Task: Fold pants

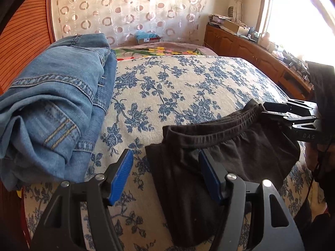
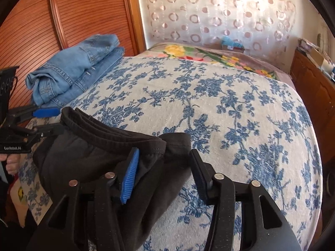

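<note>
Dark pants (image 1: 230, 152) with an elastic waistband (image 2: 108, 133) lie bunched on the near part of the bed. My left gripper (image 1: 165, 154) stands open over their left edge: the right pad (image 1: 209, 175) rests above the fabric and the left pad (image 1: 122, 175) is over the bedspread. My right gripper (image 2: 165, 152) is open around the pants' right corner, with cloth between the jaws but not pinched. Each gripper shows in the other's view: the right gripper (image 1: 272, 112) by the waistband's end, the left gripper (image 2: 48, 121) at the far side.
Folded blue jeans (image 1: 52, 104) (image 2: 77, 73) sit at the bed's far left by a slatted wooden panel (image 2: 83, 10). The blue floral bedspread (image 1: 178, 83) stretches beyond. A wooden cabinet (image 1: 251, 50) runs along the right under a bright window. A hand (image 2: 12, 163) holds the left gripper.
</note>
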Motion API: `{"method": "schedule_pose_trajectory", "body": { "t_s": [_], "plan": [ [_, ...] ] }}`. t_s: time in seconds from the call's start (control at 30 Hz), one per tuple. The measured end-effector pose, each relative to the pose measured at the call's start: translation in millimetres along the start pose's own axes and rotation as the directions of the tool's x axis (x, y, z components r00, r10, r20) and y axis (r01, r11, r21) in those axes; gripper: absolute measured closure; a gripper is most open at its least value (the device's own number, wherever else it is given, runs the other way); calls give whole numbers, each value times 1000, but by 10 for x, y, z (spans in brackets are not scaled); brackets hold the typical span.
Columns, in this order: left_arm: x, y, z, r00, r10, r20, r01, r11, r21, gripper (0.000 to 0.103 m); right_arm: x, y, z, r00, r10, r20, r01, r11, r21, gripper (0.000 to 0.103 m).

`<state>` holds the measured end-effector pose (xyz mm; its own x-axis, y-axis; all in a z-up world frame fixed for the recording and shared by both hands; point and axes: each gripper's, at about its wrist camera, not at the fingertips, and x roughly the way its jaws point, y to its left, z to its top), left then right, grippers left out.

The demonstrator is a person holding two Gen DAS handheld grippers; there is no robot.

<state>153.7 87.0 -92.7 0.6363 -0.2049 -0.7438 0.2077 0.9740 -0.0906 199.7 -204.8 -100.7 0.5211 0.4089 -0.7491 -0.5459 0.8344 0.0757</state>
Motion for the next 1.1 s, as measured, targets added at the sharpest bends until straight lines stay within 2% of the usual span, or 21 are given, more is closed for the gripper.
{"method": "schedule_pose_trajectory", "body": {
  "t_s": [0.17,0.23,0.47,0.57,0.7,0.77,0.93,1.1],
  "plan": [
    [-56,-37,-66,1000,-5,5,5,1000,-5,38,1,-32,-61,1000,-5,-28,6,1000,29,46],
    [-57,-47,-88,1000,-6,3,6,1000,-4,38,43,-57,-89,998,24,-60,-21,999,50,44],
    [8,-9,-151,1000,-7,-12,6,1000,-20,38,26,-15,-105,998,18,-61,-14,998,56,45],
    [14,17,-181,1000,-9,-16,8,999,-34,38,24,14,-116,998,27,-59,-23,998,59,56],
    [-39,19,-244,1000,-8,-12,7,999,-41,38,5,46,-155,996,72,-61,-68,996,60,80],
    [-90,18,-275,1000,-8,-7,8,999,-47,38,-31,65,-167,994,85,-61,-82,995,61,86],
    [-187,0,-304,1000,-19,12,20,998,-56,38,-275,129,-199,998,53,-13,-53,998,40,89],
    [-182,-53,-230,999,-29,21,30,999,-41,38,-540,7,-271,999,12,35,-14,998,66,89]
  ]
}}
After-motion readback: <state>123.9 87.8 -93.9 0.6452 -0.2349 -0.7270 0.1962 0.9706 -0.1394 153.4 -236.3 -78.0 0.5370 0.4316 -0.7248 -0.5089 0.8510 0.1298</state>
